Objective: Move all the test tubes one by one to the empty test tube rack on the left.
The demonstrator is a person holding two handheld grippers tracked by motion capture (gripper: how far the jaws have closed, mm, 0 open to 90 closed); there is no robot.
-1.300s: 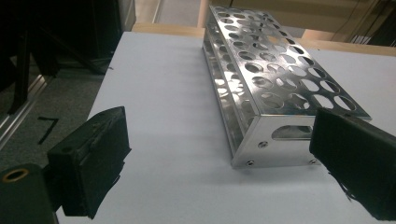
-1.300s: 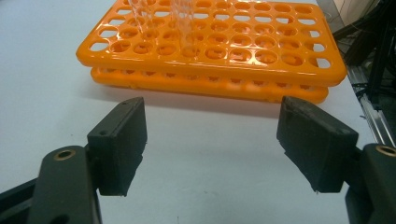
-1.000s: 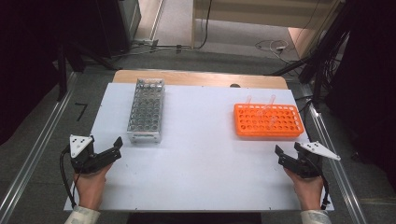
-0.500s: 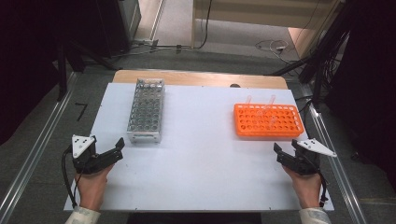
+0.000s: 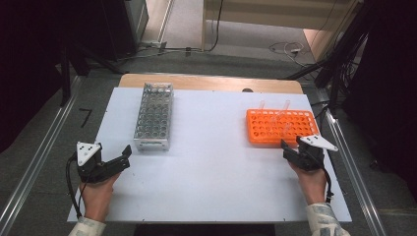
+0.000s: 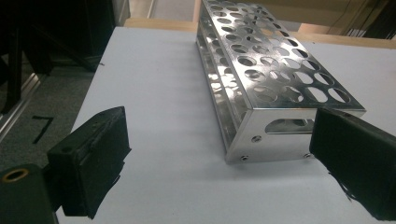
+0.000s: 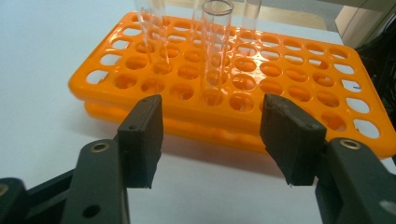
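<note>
An orange tube rack [image 5: 281,127] lies on the right of the white table [image 5: 216,187] and holds a few clear glass tubes [image 7: 215,46]. My right gripper [image 5: 291,147] sits just in front of the rack's near edge. In the right gripper view, my right gripper [image 7: 215,135] has nothing between its fingers and the rack [image 7: 289,60] lies just beyond them. Its jaws have just been closing and still stand apart. A shiny metal rack [image 5: 154,115] with empty holes lies on the left. My left gripper [image 5: 122,158] stands open short of the metal rack's [image 6: 275,70] near end, with my left gripper [image 6: 222,158] holding nothing.
A wooden board [image 5: 211,82] borders the table's far edge. Metal rails [image 5: 39,162] run along both sides of the table, with dark equipment and cables on the floor beyond.
My right gripper has moved forward to the orange rack's near edge, and its jaws stand narrower than before. The left gripper has stayed in place.
</note>
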